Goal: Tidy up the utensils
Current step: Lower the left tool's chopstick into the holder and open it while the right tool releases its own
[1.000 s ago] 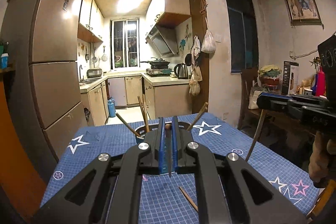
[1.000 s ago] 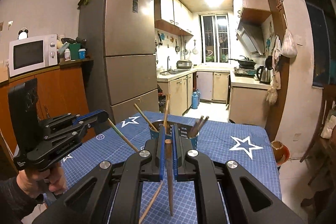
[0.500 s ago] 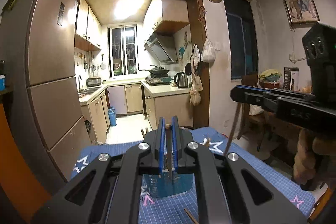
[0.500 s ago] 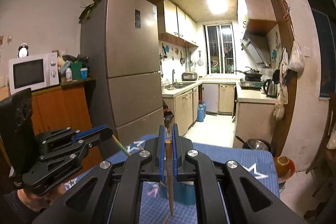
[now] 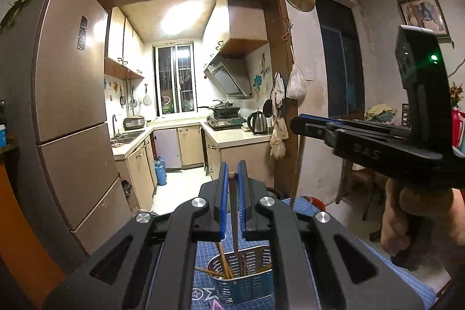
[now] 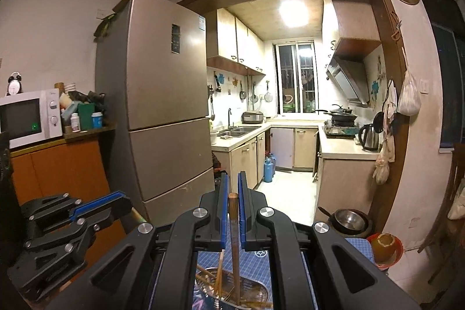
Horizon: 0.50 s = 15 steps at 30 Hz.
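Observation:
My left gripper [image 5: 231,169] is shut on a brown wooden chopstick [image 5: 234,222] held upright, its lower end inside the perforated metal utensil holder [image 5: 247,283] on the blue star-patterned mat [image 5: 203,292]. Several chopsticks stand in the holder. My right gripper [image 6: 232,182] is shut on another chopstick [image 6: 234,246], upright, its lower end in the same holder [image 6: 232,292]. The right gripper also shows in the left wrist view [image 5: 299,125], with its chopstick [image 5: 297,173] hanging down. The left gripper shows at the left of the right wrist view [image 6: 122,201].
A tall fridge [image 6: 162,106] stands left, beside an orange cabinet with a microwave [image 6: 29,118]. The kitchen doorway lies ahead. A metal pot [image 6: 348,221] and a small bowl [image 6: 383,244] sit low at the right beyond the table's edge.
Both grippers have risen and moved over the utensil holder with their chopsticks held upright. The chopsticks' lower ends now reach into the holder.

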{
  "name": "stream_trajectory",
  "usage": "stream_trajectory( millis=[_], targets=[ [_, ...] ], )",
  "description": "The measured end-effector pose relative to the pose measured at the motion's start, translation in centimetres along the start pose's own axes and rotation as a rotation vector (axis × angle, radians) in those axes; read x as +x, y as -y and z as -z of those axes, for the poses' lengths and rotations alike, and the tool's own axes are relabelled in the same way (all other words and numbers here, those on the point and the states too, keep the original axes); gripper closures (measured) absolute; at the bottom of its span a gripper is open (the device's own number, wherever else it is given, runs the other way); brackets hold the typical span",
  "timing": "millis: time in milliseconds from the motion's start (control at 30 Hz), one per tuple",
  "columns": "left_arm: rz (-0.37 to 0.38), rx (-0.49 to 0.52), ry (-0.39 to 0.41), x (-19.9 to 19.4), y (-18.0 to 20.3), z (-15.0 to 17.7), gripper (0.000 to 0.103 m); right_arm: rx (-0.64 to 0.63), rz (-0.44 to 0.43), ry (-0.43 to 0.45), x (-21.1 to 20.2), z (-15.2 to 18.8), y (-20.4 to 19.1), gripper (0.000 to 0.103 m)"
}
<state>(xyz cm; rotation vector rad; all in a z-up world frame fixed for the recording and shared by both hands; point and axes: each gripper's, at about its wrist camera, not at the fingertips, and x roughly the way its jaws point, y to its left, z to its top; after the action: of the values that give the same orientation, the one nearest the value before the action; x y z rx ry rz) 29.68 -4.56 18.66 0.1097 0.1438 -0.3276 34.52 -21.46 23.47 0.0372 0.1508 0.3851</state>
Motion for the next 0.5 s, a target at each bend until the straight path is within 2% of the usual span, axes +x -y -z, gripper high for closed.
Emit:
stream_trajectory(
  millis=[133, 500],
  targets=[
    [0.001, 0.004, -0.018, 1.6, 0.1, 0.7, 0.098, 0.013, 0.011, -0.016, 2.5, 0.4, 0.9, 0.096],
    [0.002, -0.01, -0.098, 5.5, -0.6, 3.5, 0.098, 0.039, 0.024, -0.086, 6.8, 4.3, 2.6, 0.096]
  ],
)
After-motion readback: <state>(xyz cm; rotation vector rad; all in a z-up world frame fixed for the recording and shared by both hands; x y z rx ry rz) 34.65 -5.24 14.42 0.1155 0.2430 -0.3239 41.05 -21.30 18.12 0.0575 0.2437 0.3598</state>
